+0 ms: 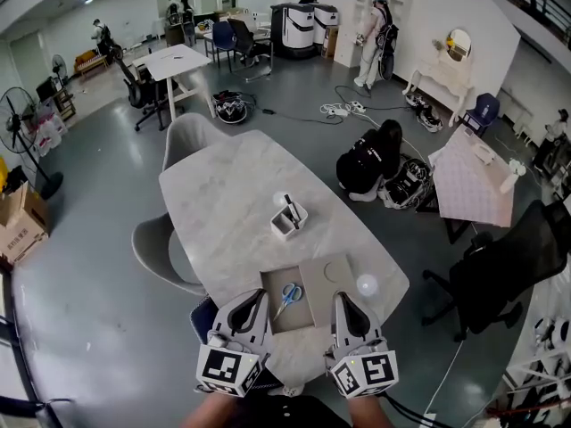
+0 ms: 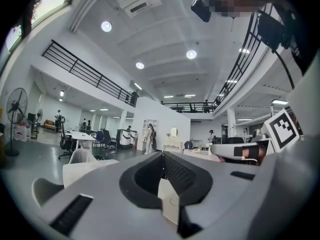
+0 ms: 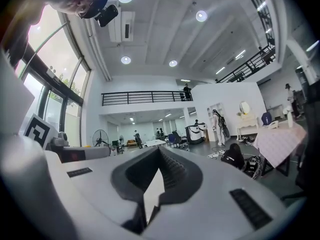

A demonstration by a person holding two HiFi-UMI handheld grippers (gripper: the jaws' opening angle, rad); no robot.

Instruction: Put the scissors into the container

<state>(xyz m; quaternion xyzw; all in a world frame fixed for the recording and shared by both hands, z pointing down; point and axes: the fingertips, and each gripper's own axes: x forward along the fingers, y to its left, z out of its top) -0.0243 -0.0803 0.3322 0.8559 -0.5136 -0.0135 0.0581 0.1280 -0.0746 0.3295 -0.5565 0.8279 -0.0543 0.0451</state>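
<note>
Blue-handled scissors [image 1: 287,294] lie on a brownish flat mat [image 1: 317,279] at the near end of the pale marble table [image 1: 223,194]. Farther up the table stands a small white container [image 1: 288,215] with dark items sticking out of it. My left gripper [image 1: 258,296] hovers just left of the scissors, and my right gripper [image 1: 343,300] hovers to their right. Both point level and away from me. In the left gripper view the jaws of the left gripper [image 2: 161,154] meet with nothing between them. The right gripper [image 3: 159,149] looks the same in its own view. Neither gripper view shows the scissors.
A white round ball [image 1: 367,284] rests on the table right of the mat. Grey chairs [image 1: 189,137] stand along the table's left side. A person in black [image 1: 370,159] crouches on the floor to the right, and a black office chair [image 1: 500,270] stands nearer.
</note>
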